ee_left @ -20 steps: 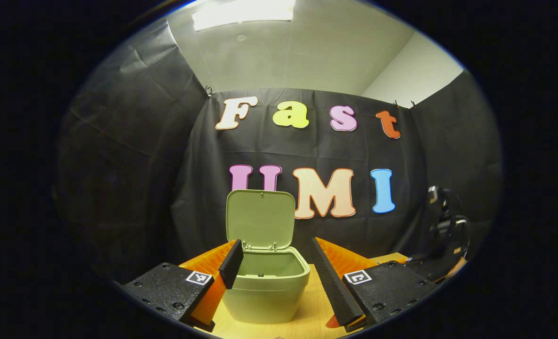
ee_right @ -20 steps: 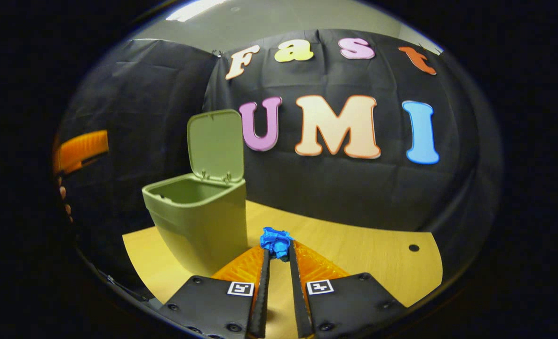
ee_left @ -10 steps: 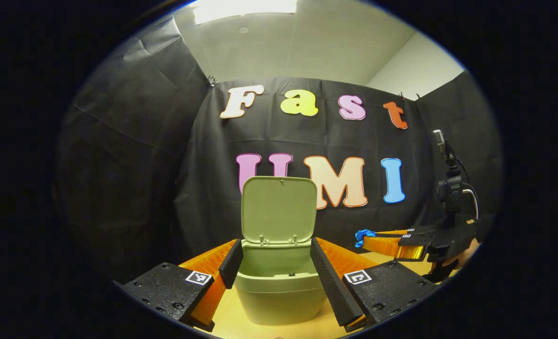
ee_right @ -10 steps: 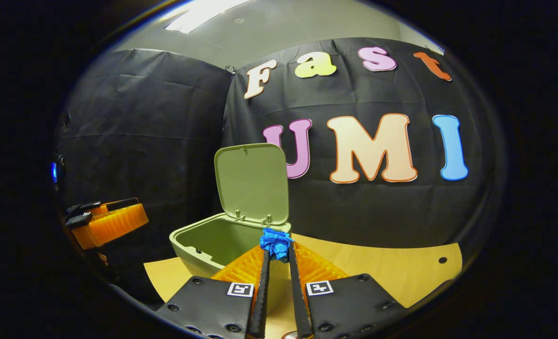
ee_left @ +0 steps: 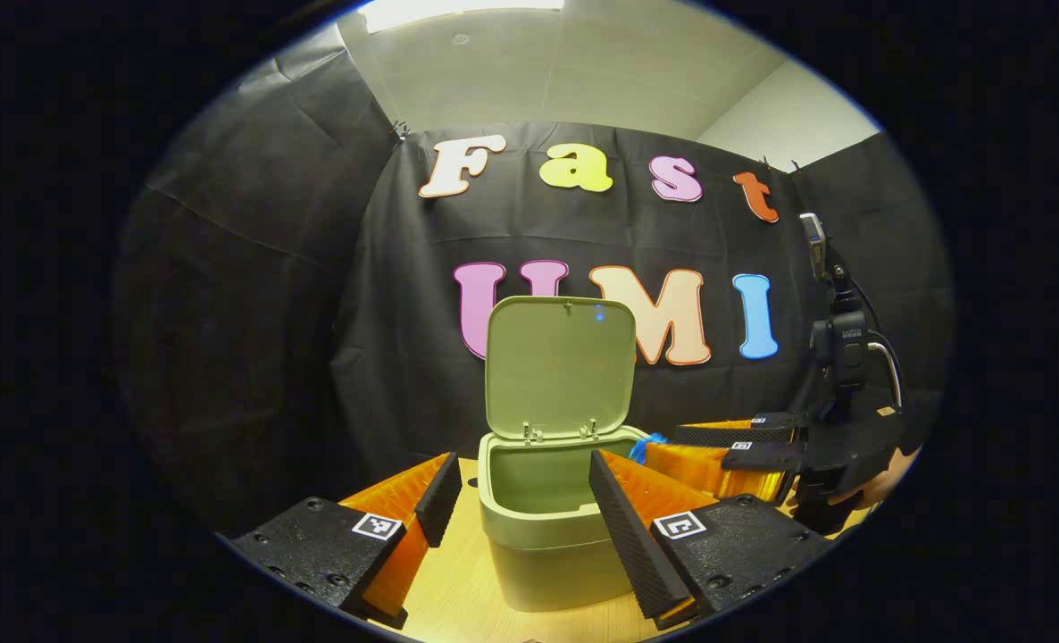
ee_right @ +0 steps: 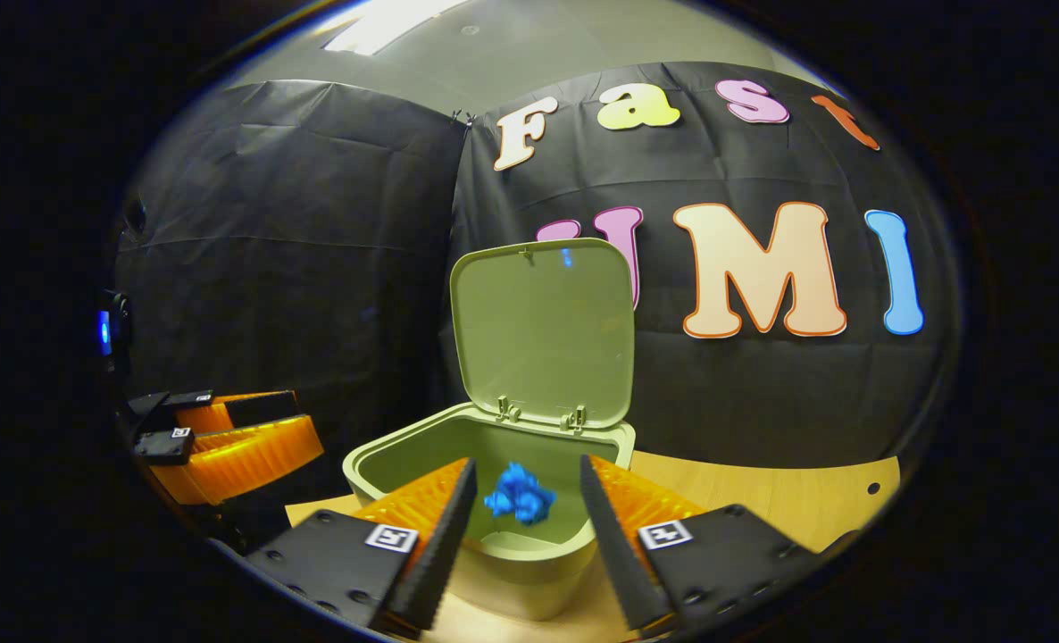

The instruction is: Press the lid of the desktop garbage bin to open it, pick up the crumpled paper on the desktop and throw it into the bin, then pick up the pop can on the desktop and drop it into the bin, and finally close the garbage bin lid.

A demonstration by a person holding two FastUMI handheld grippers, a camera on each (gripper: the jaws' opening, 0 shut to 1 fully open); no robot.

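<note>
The tabletop (ee_right: 762, 491) runs pale and woody under everything, and standing on it is the garbage bin (ee_right: 503, 572), green plastic, its lid (ee_right: 543, 326) tipped up near vertical on the rear hinges, mouth wide open. Over that mouth hangs the right gripper (ee_right: 522, 487), fingers spread well apart with nothing between them. Off to the side the left gripper (ee_left: 519, 487) waits low in front of the bin, its fingers apart too and empty, framing the bin's front wall in the left gripper view.

And there's the crumpled paper (ee_right: 521, 496), a small blue wad, seen between the right gripper's fingers but touching neither, over the bin's hollow; whether it is in mid-air or lying on the floor of the bin, the pictures can't settle. It reads as feather-light and soft, likely to spring back a little once freed.

The pop can is what the task wants next. By judgement: light, thin-walled, slick and easily dented, best taken across the middle of its body with a modest squeeze.
</note>
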